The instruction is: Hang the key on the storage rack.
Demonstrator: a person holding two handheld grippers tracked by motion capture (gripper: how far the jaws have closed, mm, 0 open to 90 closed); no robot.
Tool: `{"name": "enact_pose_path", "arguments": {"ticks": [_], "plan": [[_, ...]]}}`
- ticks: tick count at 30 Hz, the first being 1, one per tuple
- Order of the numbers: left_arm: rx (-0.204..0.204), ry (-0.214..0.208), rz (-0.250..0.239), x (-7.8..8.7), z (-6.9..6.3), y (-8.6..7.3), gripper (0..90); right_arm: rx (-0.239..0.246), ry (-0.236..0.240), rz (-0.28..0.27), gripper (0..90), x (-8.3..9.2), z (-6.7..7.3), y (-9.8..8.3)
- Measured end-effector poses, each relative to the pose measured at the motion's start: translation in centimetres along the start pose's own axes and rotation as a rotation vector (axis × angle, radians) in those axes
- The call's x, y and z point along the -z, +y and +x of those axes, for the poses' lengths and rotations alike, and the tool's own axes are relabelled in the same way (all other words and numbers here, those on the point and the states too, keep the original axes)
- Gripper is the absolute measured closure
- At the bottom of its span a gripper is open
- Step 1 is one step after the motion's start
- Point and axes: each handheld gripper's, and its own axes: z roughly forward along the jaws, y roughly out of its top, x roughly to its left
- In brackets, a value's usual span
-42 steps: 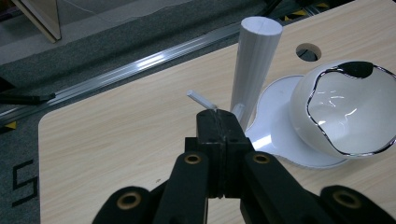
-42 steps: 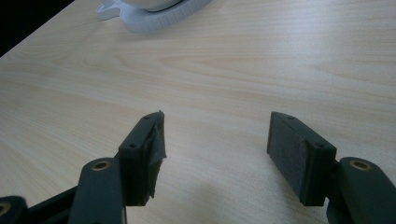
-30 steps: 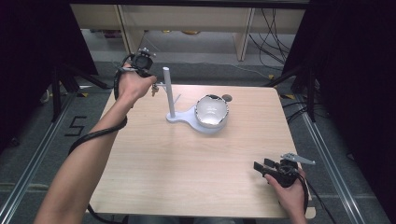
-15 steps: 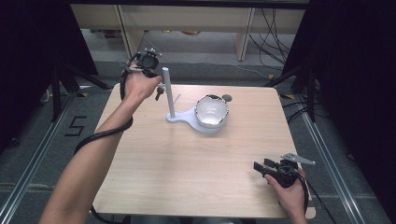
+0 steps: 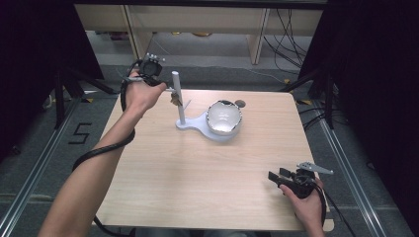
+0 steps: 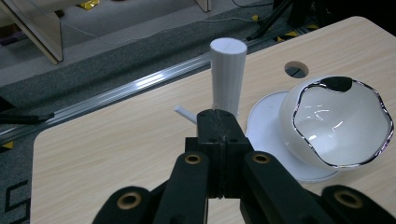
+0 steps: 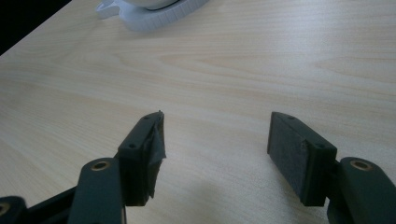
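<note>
The left tongs (image 6: 218, 140) are seen pressed together, their black jaws meeting with nothing visible between them, just on the near side of the white upright cylindrical post (image 6: 228, 77) of a white plastic stand (image 5: 197, 126). In the high view these tongs (image 5: 172, 95) are held at the far left of the pale wooden table (image 5: 197, 187), close against the post (image 5: 177, 96). A thin white peg (image 6: 186, 114) juts from the post low down, right beside the jaw tips; whether it is touched cannot be told. On the round plate of the stand, to the right of the post, a white glossy bowl with a wavy dark-edged rim (image 5: 224, 117) is tilted on its side.

The right tongs (image 7: 215, 154) are spread wide over bare table at the near right corner, holding nothing, well apart from the stand.

A sideways push from the closed left tongs could likely shift or tip the light stand, and the leaning bowl (image 6: 336, 126) might then be rolled off its plate. The slim peg could be bent or snapped if it were caught. With the right tongs so distant, no steadying of the base is available.
</note>
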Motion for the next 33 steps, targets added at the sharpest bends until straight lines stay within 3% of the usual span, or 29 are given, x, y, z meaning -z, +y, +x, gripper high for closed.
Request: {"name": "enact_pose_path", "arguments": {"ticks": [9, 15, 16, 18, 19, 33], "plan": [[-0.009, -0.022, -0.054, 2.0, 0.7, -2.8, 85.1, -0.004, -0.007, 0.003, 37.7, 0.1, 0.1, 0.0], [-0.023, -0.008, -0.066, 3.0, 1.2, -5.1, 83.5, 0.001, -0.009, 0.001, 37.8, 0.0, 0.1, 0.0], [-0.021, -0.008, -0.069, 3.1, 1.3, -5.3, 83.0, -0.02, -0.011, 0.005, 37.8, 0.0, 0.3, 0.0], [-0.02, -0.007, -0.076, 3.4, 1.4, -6.0, 82.4, -0.013, -0.01, 0.005, 37.8, 0.0, 0.3, 0.0], [-0.016, -0.009, -0.079, 3.5, 1.5, -6.2, 82.0, -0.039, -0.008, 0.012, 37.8, 0.1, 0.5, 0.0], [0.006, -0.019, -0.112, 5.1, 1.4, -9.9, 75.2, -0.039, 0.016, 0.002, 37.8, 0.1, 0.5, -0.1]]}}
